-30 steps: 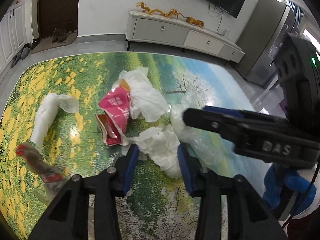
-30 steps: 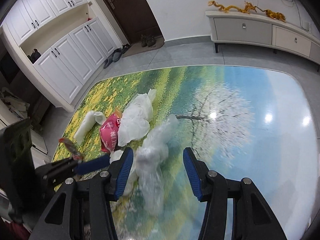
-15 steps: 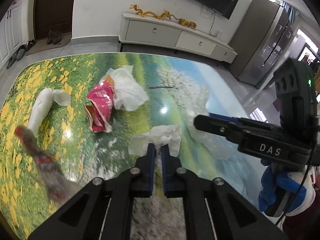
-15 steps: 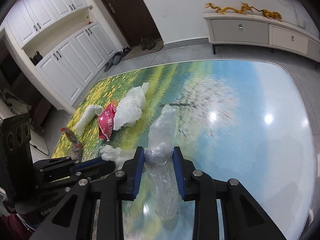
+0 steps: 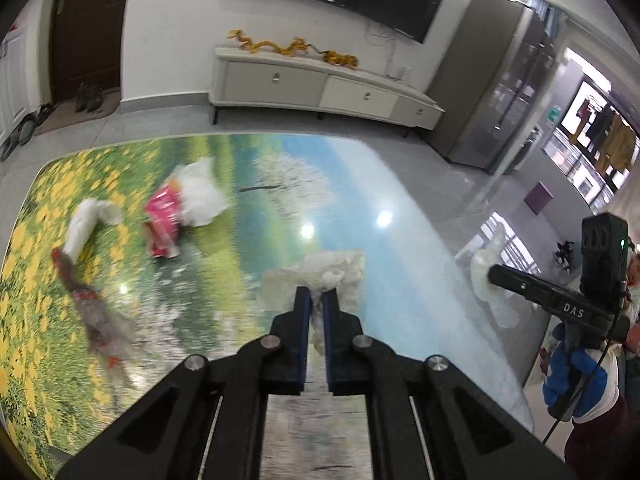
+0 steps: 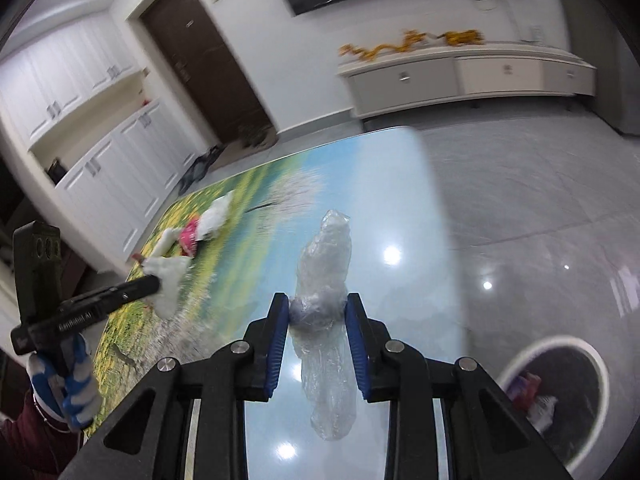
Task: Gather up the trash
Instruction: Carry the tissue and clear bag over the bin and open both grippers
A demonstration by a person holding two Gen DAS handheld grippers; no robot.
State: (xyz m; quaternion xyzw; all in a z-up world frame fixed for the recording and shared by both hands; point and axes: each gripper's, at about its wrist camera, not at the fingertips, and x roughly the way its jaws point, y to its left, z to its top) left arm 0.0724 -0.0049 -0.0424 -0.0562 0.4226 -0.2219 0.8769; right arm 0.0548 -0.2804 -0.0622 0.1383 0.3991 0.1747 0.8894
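The left claw point(image 5: 316, 296) is pinched tight on a crumpled white tissue point(image 5: 320, 272), which hangs clear above the worktop point(image 5: 400, 280). The right claw point(image 6: 318, 308) has just closed and is clamped on a scrunched clear plastic bag point(image 6: 324, 264), also lifted off the surface; the bag sticks out past the pads and trails down below them. From the right wrist view a white-rimmed bin point(image 6: 560, 392) stands on the floor just off the worktop's edge, low and to the right, with some scraps already lying in it.

So two pieces are in hand but not yet dropped. In my judgement the job is roughly at its middle: some rubbish is binned and two more bits are on the way. Left on the worktop, well apart from both claws, are a pink wrapper point(image 5: 162, 220) touching a white plastic bag point(image 5: 200, 196), a rolled white paper point(image 5: 86, 224) beside them, and a blurred crushed bottle with a red label point(image 5: 96, 312) nearer the edge. Those four would each need a further trip.
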